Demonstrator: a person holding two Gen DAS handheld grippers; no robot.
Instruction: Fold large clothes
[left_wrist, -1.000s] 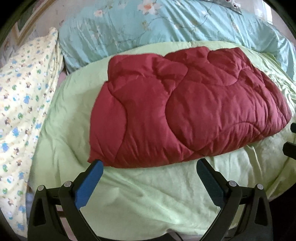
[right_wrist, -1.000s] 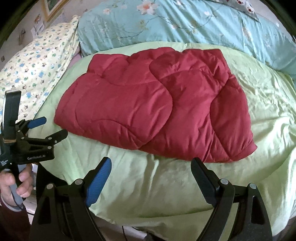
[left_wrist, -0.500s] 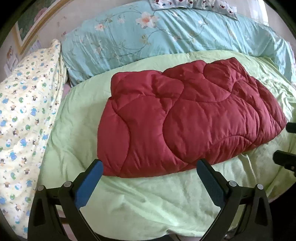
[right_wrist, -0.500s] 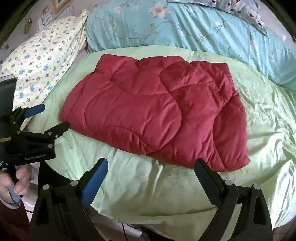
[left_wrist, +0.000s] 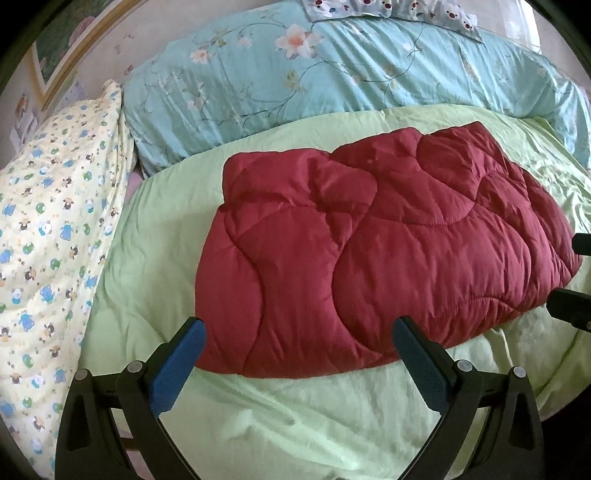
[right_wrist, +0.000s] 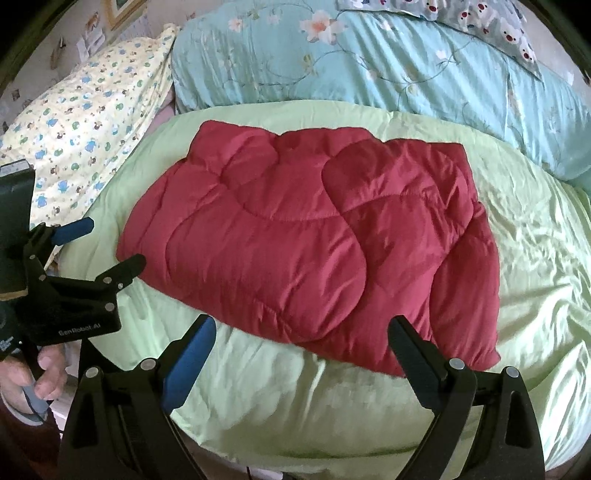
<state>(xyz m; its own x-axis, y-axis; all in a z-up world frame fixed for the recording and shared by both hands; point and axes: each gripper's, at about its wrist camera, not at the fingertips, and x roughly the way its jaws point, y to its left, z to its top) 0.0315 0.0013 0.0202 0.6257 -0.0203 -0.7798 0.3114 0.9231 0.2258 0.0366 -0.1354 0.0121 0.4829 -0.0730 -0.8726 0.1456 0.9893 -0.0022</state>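
Note:
A dark red quilted padded garment (left_wrist: 376, 251) lies folded into a rough rectangle on the light green bedcover (left_wrist: 303, 417); it also shows in the right wrist view (right_wrist: 314, 240). My left gripper (left_wrist: 297, 328) is open and empty, hovering just above the garment's near edge. My right gripper (right_wrist: 301, 330) is open and empty near the garment's near right corner. The left gripper also shows from the side in the right wrist view (right_wrist: 99, 243), open, near the garment's left end.
A pale blue floral duvet (left_wrist: 332, 70) is piled along the far side of the bed. A yellow pillow with a cartoon print (left_wrist: 48, 236) lies at the left. The green cover (right_wrist: 546, 266) spreads wide to the right of the garment.
Both grippers have pulled back and tilted up, so the garment sits lower in both views and more of the blue duvet shows. The garment has not moved. Both grippers stay open.

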